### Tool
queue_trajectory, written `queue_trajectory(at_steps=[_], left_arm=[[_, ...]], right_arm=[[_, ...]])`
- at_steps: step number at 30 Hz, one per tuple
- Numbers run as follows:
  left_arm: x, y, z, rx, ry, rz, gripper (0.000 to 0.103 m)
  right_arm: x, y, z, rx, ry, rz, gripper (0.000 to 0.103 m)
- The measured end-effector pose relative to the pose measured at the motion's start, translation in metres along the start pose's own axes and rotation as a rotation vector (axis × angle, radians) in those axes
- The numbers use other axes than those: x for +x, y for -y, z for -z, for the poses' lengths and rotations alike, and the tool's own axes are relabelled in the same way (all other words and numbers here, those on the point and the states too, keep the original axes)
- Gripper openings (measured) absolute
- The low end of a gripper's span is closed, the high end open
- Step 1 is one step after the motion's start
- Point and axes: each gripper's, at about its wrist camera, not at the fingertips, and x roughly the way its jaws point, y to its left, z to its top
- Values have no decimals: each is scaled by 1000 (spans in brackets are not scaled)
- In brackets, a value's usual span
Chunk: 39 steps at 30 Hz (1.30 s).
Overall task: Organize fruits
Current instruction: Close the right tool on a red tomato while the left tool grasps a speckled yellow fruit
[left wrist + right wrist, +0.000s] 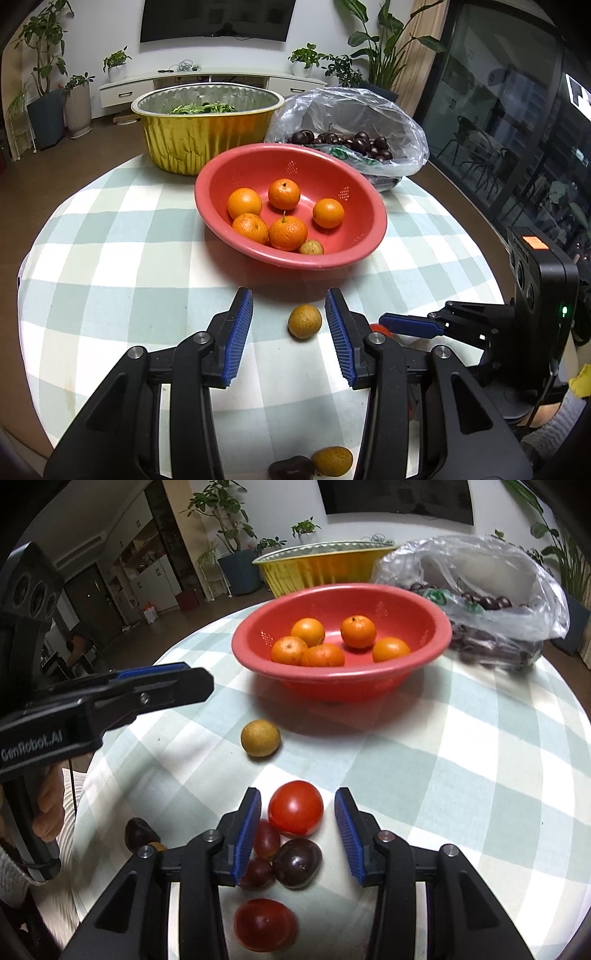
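Longan [304, 321] roundish, no clear axis, between open jaws.

A round table [110, 258] covered in a pale green and white checked cloth [461, 775] carries everything. Directly on it stand a red bowl [354, 254], a gold foil tub [192, 144] behind that, and a clear plastic bag [369, 107] of dark fruit. Loose on the cloth lie 1 tan longan [304, 321] near the bowl, a red tomato [295, 806], and several dark red fruits [297, 862] clustered just beside it.
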Motion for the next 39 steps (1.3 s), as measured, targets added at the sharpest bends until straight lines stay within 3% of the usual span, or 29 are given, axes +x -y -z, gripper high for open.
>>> queue_trajectory(at_steps=[2,16,29,39], left_arm=[[2,2,2,4,-8,1,39],[31,12,12,48,-82,0,40],[67,18,11,68,-137,-15,40],[76,18,14,80,-133,-5,39]], right_arm=[[1,2,0,14,-4,-14,34],[-15,21,-3,127,44,-102,34],[-24,24,-3,147,71,-109,34],[-26,26,-2,158,78,-114,34]])
